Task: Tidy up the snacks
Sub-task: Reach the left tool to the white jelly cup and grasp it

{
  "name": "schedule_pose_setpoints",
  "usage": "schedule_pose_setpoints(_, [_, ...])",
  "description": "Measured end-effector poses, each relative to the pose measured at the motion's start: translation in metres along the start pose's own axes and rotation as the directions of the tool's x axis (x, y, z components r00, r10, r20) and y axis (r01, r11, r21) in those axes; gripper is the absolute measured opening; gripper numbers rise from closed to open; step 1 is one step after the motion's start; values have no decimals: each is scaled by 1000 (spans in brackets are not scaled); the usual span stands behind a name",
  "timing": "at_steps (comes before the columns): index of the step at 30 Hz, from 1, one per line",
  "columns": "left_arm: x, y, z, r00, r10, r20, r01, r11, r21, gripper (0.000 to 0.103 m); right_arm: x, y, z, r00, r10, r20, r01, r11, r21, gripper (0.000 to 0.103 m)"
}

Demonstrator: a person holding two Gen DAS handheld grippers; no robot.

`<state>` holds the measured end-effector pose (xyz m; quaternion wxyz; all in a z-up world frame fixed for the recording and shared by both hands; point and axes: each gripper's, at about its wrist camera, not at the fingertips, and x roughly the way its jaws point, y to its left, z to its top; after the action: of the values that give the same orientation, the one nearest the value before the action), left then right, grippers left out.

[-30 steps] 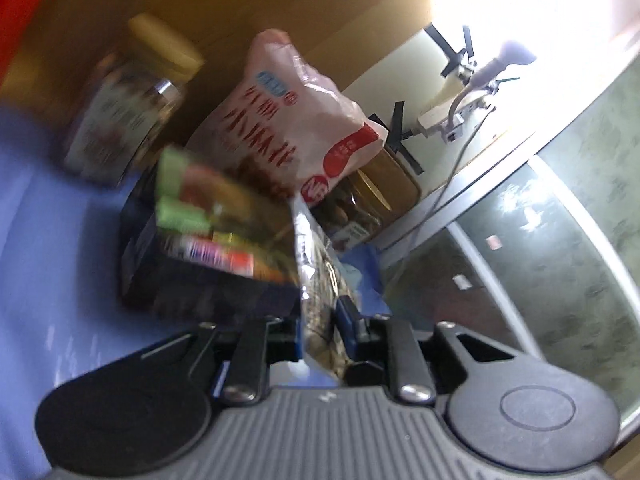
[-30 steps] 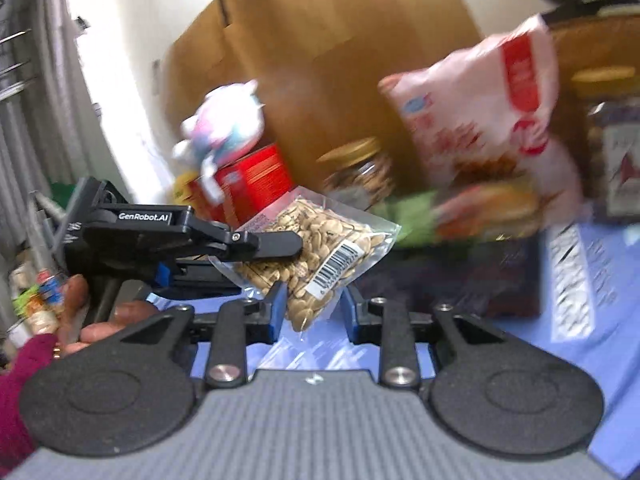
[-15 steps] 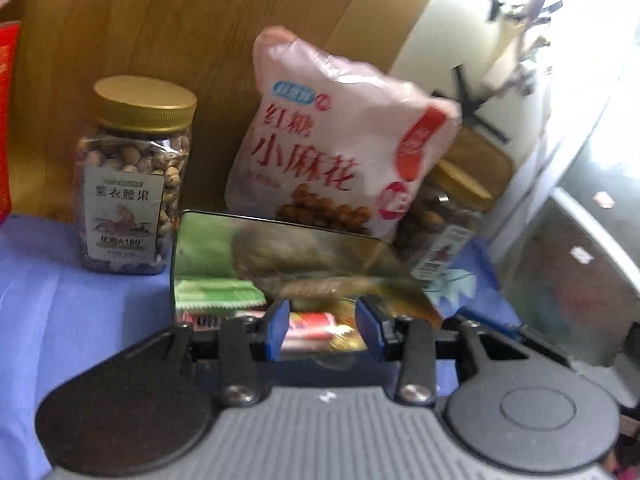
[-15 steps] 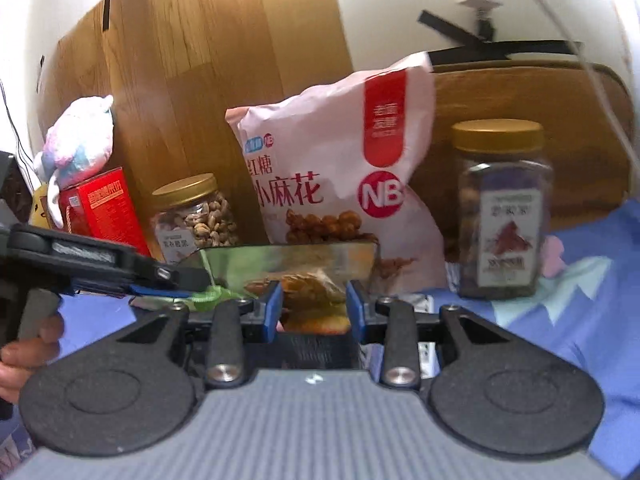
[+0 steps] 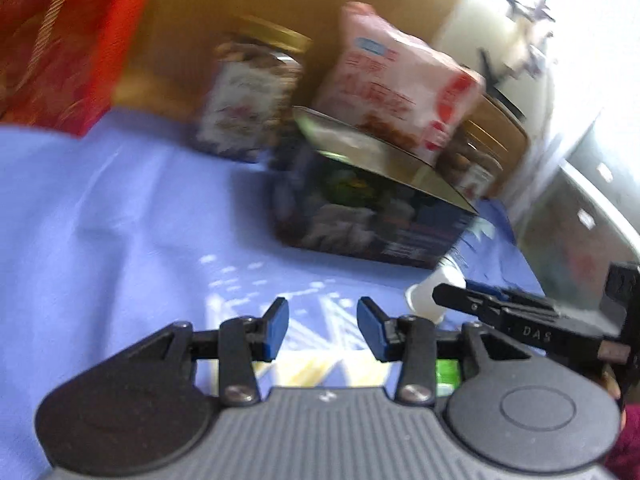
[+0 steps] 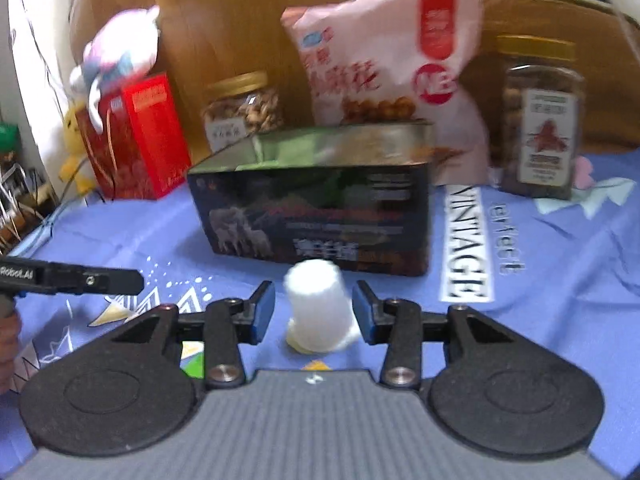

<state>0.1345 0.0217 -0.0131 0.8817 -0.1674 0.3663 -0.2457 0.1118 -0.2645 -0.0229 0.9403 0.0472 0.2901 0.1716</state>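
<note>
Both grippers have let go of the peanut packet they shared a second ago and dropped toward the cloth, jaws just opening. Left wrist view, blurred: left gripper (image 5: 322, 328) spread, nothing between its blue pads, only blue tablecloth (image 5: 120, 216) beneath. Dark tin box (image 5: 372, 216) sits mid-distance, lid off, green and other wrappers faintly visible inside; the packet itself I cannot pick out. Behind the box: nut jar (image 5: 252, 96) and pink snack bag (image 5: 400, 92); red carton (image 5: 68, 40) far left. Right gripper's tip (image 5: 476, 300) enters from the right beside a small white cup (image 5: 434, 294). Right wrist view: right gripper (image 6: 313, 312) spread, the white cup (image 6: 318, 304) upside down on the cloth between its pads, not visibly pinched. Box (image 6: 320, 216) just beyond, a second jar (image 6: 540, 128) far right, first jar (image 6: 242, 108) and bag (image 6: 384, 60) behind, red carton (image 6: 136, 136) with a plush toy (image 6: 116, 48) on top at left. Left gripper's finger (image 6: 80, 282) pokes in at left. Progress, by my reading: box partly filled; cup looks next; jars and bag remain outside. Surface: printed blue cloth over a table, wooden board (image 6: 224, 20) leaning at the back; pale wall, bright window glare in the left view.
</note>
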Motion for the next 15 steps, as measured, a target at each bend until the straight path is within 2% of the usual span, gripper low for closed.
schedule_pose_setpoints(1, [-5, 9, 0, 1000, -2, 9, 2, 1000, -29, 39, 2, 10, 0, 1000, 4, -1, -4, 1000, -8, 47])
schedule_pose_setpoints(2, [-9, 14, 2, 1000, -2, 18, 3, 999, -49, 39, 5, 22, 0, 999, 40, -7, -40, 999, -33, 47])
schedule_pose_setpoints(4, [-15, 24, 5, 999, 3, 33, -1, 997, -78, 39, 5, 54, -4, 987, 159, -33, -162, 980, -115, 45])
schedule_pose_setpoints(6, [-18, 29, 6, 999, 2, 40, 2, 996, -94, 39, 0, 81, -11, 978, 207, -33, -209, 956, -204, 45])
schedule_pose_setpoints(8, [-19, 32, 6, 999, -9, 40, 13, 995, -101, 39, -7, 95, -16, 975, 220, -17, -217, 942, -255, 45])
schedule_pose_setpoints(10, [-17, 34, 5, 999, -30, 33, 34, 993, -111, 39, -13, 92, -19, 973, 231, -12, -227, 943, -242, 45])
schedule_pose_setpoints(13, [-10, 32, 8, 997, -74, 24, 76, 989, -125, 39, -14, 79, -19, 980, 197, -11, -195, 959, -205, 46])
schedule_pose_setpoints(15, [-4, 22, 10, 995, -96, 17, 97, 990, -99, 39, -10, 67, -19, 987, 157, -25, -159, 971, -176, 46])
